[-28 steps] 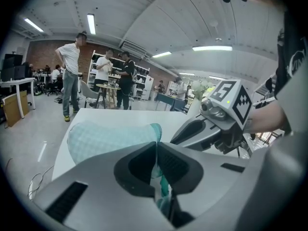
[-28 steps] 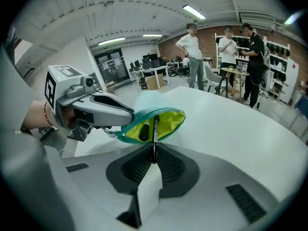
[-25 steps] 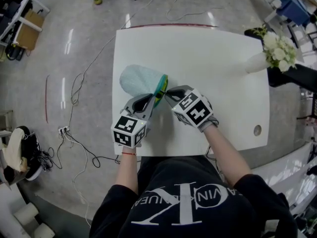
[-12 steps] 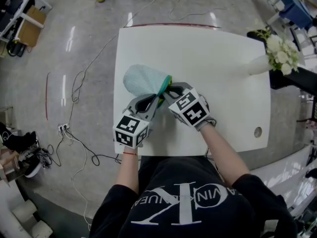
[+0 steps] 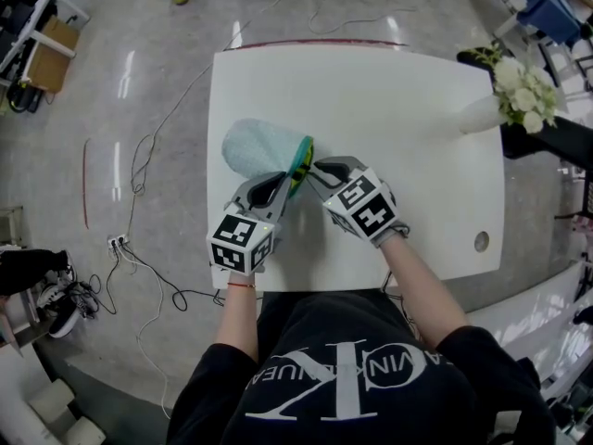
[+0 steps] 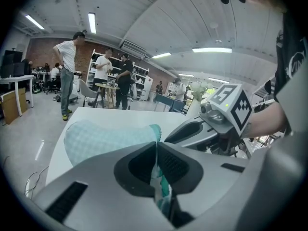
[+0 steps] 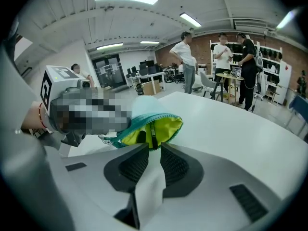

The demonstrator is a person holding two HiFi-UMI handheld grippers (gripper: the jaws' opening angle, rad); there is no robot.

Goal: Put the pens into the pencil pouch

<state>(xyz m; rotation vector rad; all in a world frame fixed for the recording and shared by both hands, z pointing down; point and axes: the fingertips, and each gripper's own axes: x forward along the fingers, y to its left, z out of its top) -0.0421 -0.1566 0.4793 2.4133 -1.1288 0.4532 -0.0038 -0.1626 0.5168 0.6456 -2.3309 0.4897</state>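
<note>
Left gripper (image 5: 285, 184) is clamped on the pouch (image 5: 258, 146) rim. Right gripper (image 5: 316, 168) jaws have just been spread, nothing between them (a pen likely dropped inside). The pouch is laid at 11 o'clock, mouth held open.

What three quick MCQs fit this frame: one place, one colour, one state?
1. Where does the flower vase stand? A) by the table's right edge B) on the floor C) on a chair
2. The pouch lining is: A) red B) yellow-green C) black
3. The left gripper is: A) open, empty B) shut on the pouch's edge C) holding a pen
Answers: 1 A, head view shows it at the right rim; 2 B, seen through the open mouth; 3 B, its jaws pinch teal fabric.
</note>
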